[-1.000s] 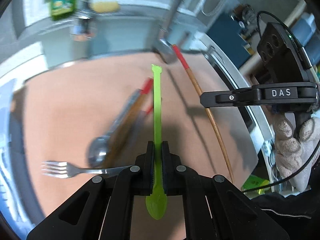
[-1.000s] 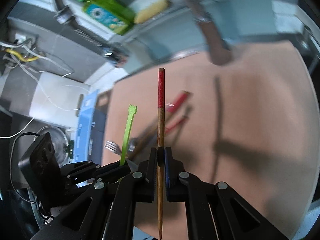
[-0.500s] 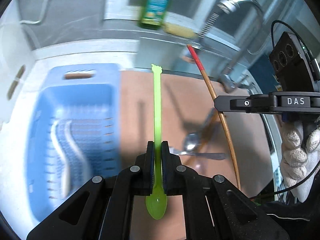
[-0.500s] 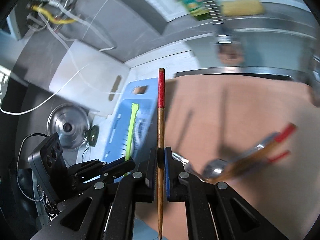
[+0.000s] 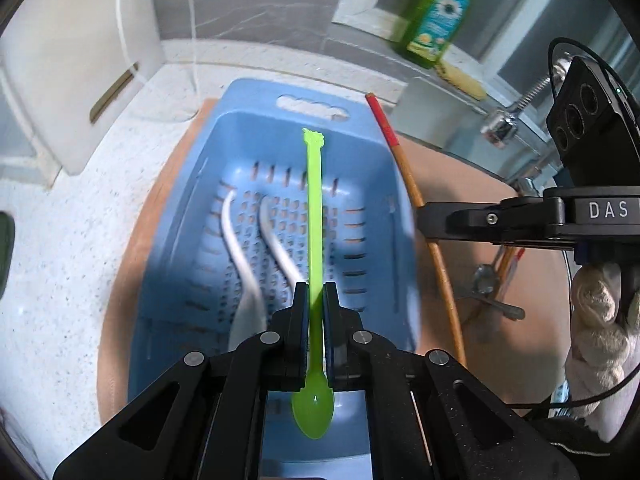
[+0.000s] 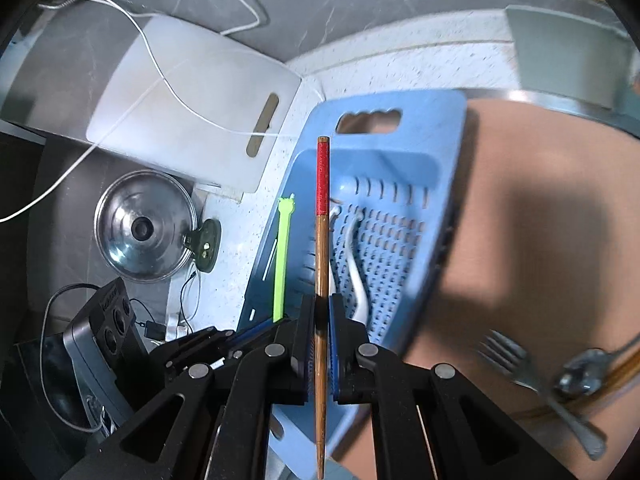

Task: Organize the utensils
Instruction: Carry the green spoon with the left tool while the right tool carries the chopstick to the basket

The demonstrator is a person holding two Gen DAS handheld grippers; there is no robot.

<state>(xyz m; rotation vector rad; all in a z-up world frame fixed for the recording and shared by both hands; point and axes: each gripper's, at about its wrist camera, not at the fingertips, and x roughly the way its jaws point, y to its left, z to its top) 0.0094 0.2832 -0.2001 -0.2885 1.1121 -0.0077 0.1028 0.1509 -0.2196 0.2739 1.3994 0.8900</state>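
Both tools have been swung away from the loose cutlery and are now held over the blue basket (image 5: 248, 128). The left tool (image 5: 315, 304) is clenched on a green spoon (image 5: 314, 216), carried above the slotted floor where white utensils (image 5: 240, 248) already lie. The right tool (image 6: 322, 320) is clenched on a red-tipped chopstick (image 6: 322, 248). A fork (image 6: 516, 360) and metal spoon (image 6: 576, 376) are left on the table. Release into the basket is judged to come next.
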